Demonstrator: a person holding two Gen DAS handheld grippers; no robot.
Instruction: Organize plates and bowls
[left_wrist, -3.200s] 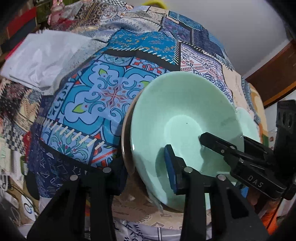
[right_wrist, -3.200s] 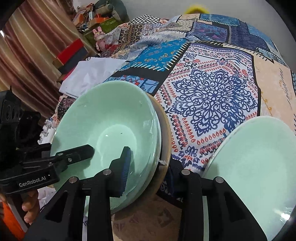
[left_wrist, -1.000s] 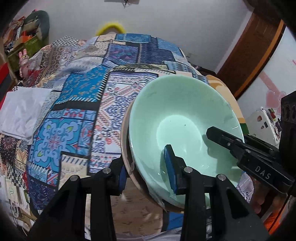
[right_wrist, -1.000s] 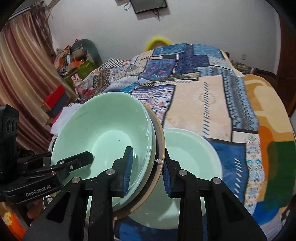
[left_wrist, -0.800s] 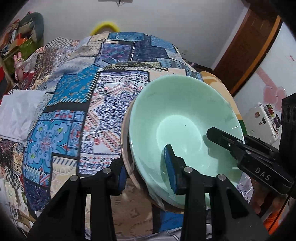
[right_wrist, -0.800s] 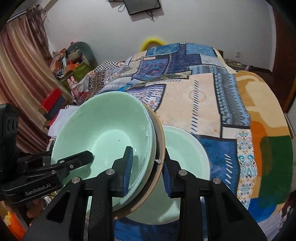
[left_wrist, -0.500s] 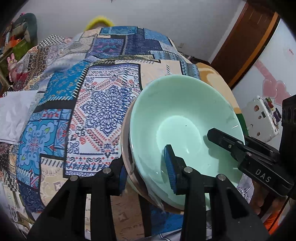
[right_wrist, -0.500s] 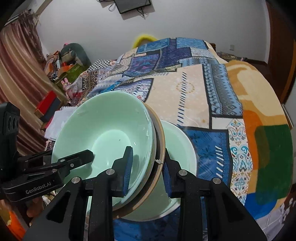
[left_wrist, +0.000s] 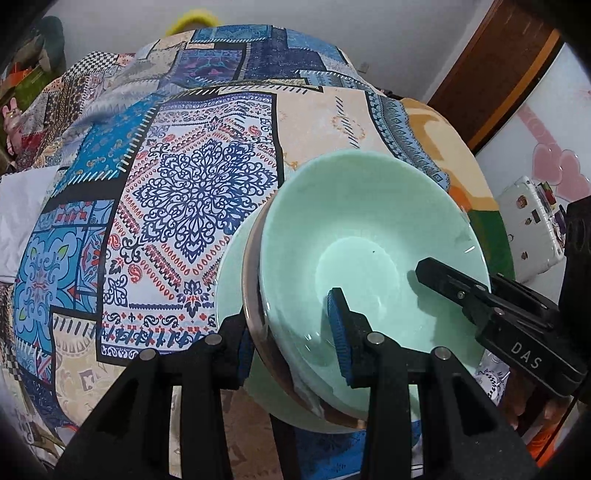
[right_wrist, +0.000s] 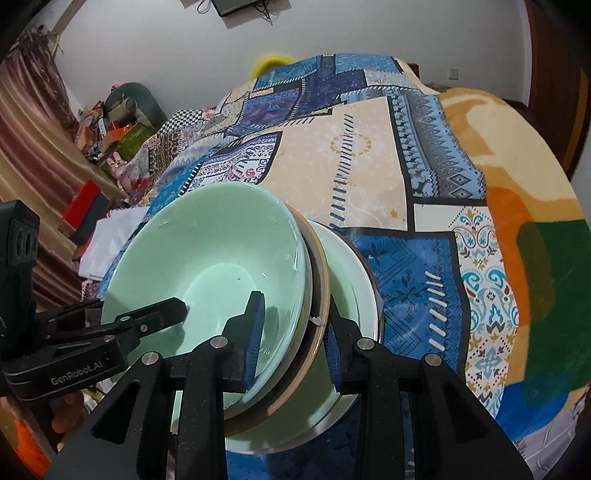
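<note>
left wrist view: the left gripper (left_wrist: 291, 341) was clamped on the near left rim of a stack, one blue pad inside the green bowl (left_wrist: 369, 236), the other outside against the brown-rimmed dish (left_wrist: 248, 273) nested under it. its jaws stood narrow, with only the thickness of the two rims between them. the right gripper (left_wrist: 480, 295) reached in from the right, one finger lying inside the bowl. the stack hung tilted just over a pale green plate (left_wrist: 229, 266) that lay on the patchwork bedspread (left_wrist: 192, 177).

right wrist view: the right gripper (right_wrist: 293, 332) pinched the opposite rim the same way, jaws nearly closed, a pad inside the bowl (right_wrist: 207, 251) and a pad behind the brown-rimmed dish (right_wrist: 320, 273). the left gripper (right_wrist: 110, 325) showed at the left, one finger in the bowl. beneath, the plate (right_wrist: 351, 266) rested on the bedspread (right_wrist: 424, 166), and the stack overlapped most of it. whether the stack already touched the plate could not be told.

the step in hand appeared to be setting the two-handed stack onto the plate. the next move likely called for levelling the stack, centring it over the plate, seating it gently, then opening both grips together so nothing tipped.
</note>
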